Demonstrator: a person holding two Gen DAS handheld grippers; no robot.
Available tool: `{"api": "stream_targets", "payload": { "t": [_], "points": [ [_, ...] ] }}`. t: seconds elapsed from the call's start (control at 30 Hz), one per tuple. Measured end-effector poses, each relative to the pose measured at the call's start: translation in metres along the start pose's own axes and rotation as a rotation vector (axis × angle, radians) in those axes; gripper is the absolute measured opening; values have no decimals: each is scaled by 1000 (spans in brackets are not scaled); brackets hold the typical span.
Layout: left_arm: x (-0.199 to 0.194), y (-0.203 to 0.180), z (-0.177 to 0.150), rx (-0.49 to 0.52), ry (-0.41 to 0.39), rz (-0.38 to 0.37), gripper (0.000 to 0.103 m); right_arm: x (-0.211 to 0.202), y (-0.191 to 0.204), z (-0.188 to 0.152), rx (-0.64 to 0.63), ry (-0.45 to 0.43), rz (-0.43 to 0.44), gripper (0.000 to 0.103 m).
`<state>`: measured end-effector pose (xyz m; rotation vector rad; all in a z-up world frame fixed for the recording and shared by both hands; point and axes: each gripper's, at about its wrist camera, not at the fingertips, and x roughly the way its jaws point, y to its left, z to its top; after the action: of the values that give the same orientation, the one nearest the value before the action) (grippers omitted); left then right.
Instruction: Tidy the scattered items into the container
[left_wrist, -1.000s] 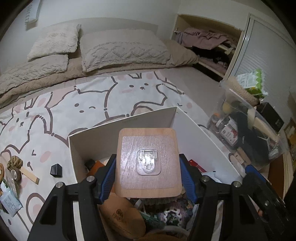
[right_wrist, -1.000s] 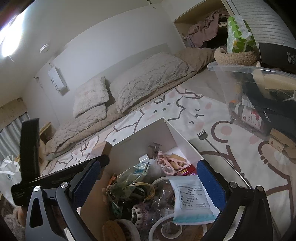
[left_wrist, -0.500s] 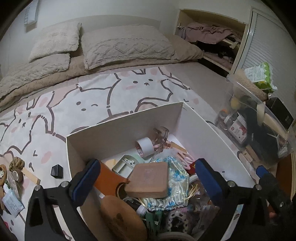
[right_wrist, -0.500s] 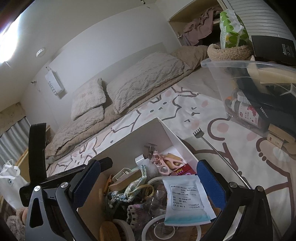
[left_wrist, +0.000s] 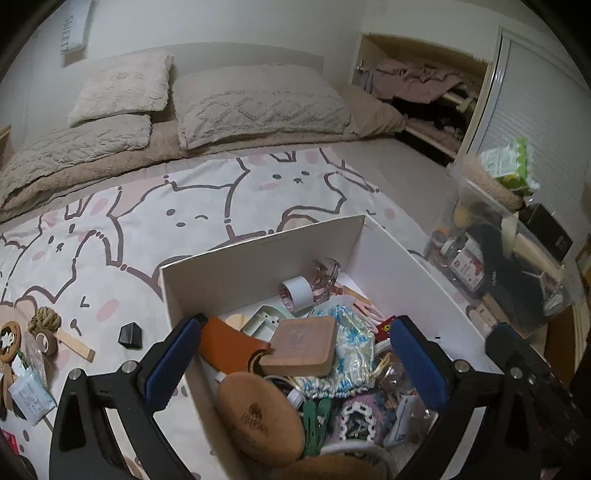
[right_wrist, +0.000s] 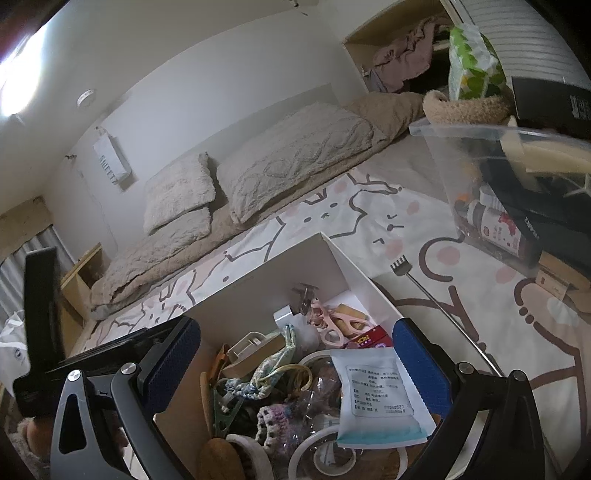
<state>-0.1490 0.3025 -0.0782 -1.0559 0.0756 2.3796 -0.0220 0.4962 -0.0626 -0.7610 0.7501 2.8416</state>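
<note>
1. The left hand-held gripper (left_wrist: 295, 354) hangs over the white box (left_wrist: 258, 258) with its blue-padded jaws spread wide and nothing pressed between them.
2. Just below and between those jaws, a square wooden block (left_wrist: 301, 347) lies tilted on top of the pile inside the box, free of both pads.
3. Beside the block, toward the left jaw, lies an orange leather piece (left_wrist: 229, 347); toward the right jaw lies a blue-and-white fabric pouch (left_wrist: 351, 354).
4. Ahead of the left hand-held gripper, at the far wall of the box, a roll of white tape (left_wrist: 295, 293) stands on its edge.
5. Out to the left of the left hand-held gripper, on the bunny-print bed cover (left_wrist: 110, 236), a small black object (left_wrist: 130, 335), a rope knot (left_wrist: 44, 319) and a wooden stick (left_wrist: 75, 345) remain scattered.
6. The right hand-held gripper (right_wrist: 295, 365) also stands open over the same box, holding nothing.
7. Just under its right jaw, a white sachet (right_wrist: 376, 397) lies on the pile; farther ahead lie pink scissors (right_wrist: 328, 325).
8. To its right, outside the box, a metal back scratcher (right_wrist: 436, 302) lies on the bed cover, near a clear plastic bin (right_wrist: 461, 173).
</note>
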Motion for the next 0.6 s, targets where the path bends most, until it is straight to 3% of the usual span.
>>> {"api": "stream_targets", "payload": {
  "t": [0.2,0.6],
  "points": [
    [-26,14,-7,17,-43,35,103,-8,10,2,-6,-11,31,103],
    [-94,41,-19,17,-180,102,103,-25,44,-3,-143,-54,-21,103]
  ]
}}
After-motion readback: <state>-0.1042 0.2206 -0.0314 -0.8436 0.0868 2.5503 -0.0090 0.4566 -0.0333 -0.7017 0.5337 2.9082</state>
